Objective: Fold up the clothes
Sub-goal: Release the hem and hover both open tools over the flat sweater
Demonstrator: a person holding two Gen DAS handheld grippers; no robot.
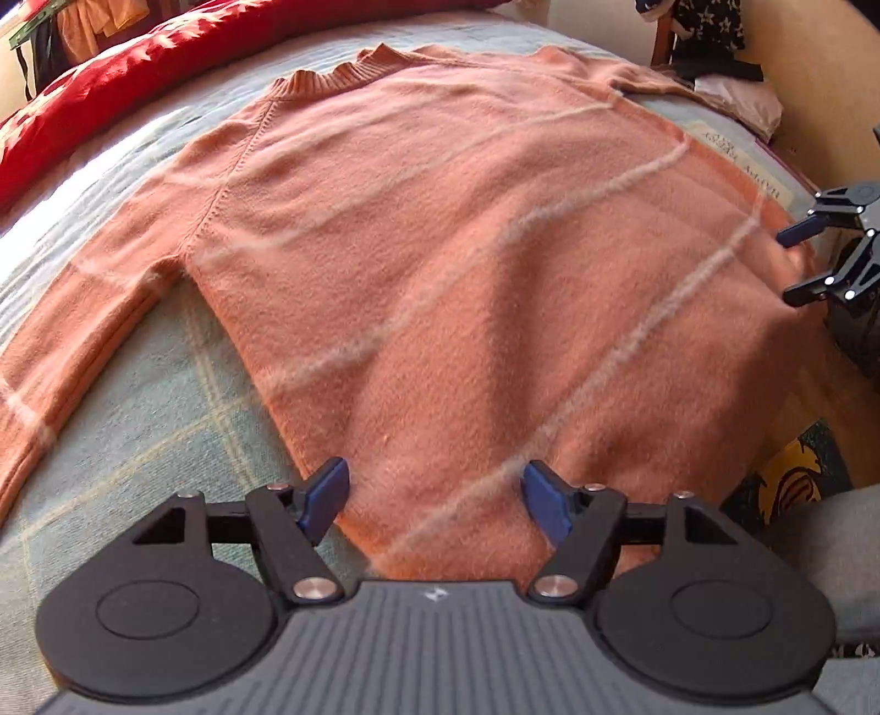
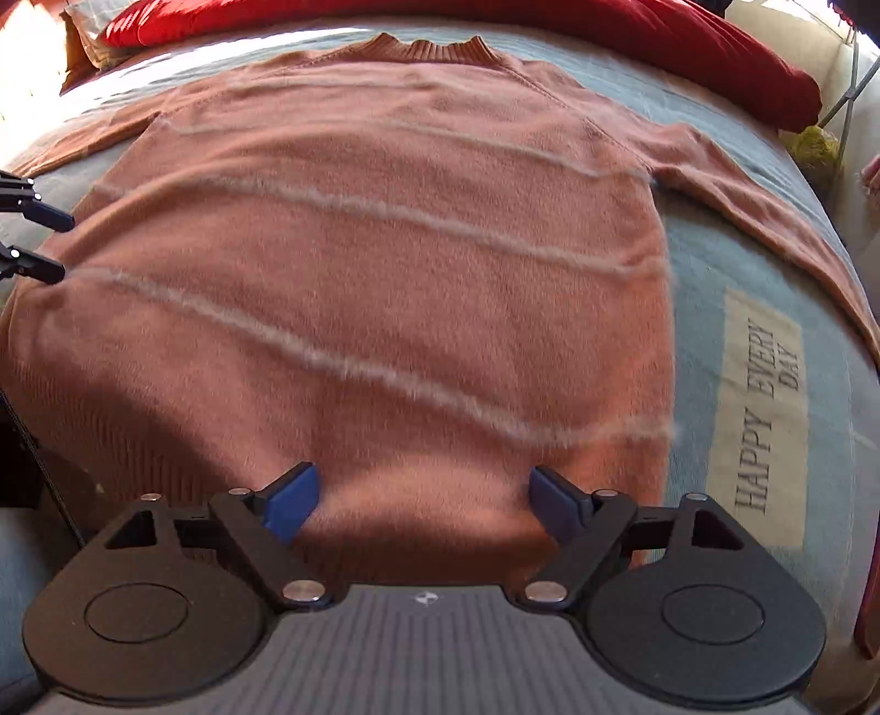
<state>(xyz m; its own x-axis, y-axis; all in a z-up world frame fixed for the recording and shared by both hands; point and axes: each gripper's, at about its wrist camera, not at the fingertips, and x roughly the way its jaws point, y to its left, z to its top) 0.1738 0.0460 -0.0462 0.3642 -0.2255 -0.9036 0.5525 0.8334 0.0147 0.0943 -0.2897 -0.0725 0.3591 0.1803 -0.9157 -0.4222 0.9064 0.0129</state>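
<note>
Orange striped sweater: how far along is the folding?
Done: the orange knit sweater with pale stripes lies spread flat on the light blue checked blanket, sleeves out. In hand: nothing; the left gripper and right gripper are open near its hem. Left: every fold.

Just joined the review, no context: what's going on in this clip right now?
A person with a gripper in each hand is folding clothes on a bed. A salmon-pink sweater with pale stripes lies spread flat, collar away from the cameras, both sleeves out to the sides. The left gripper and the right gripper are both open over the hem end, with nothing pinched between their pads. No fold is visible in the sweater yet. A red pillow lies at the far end of the bed.
</note>
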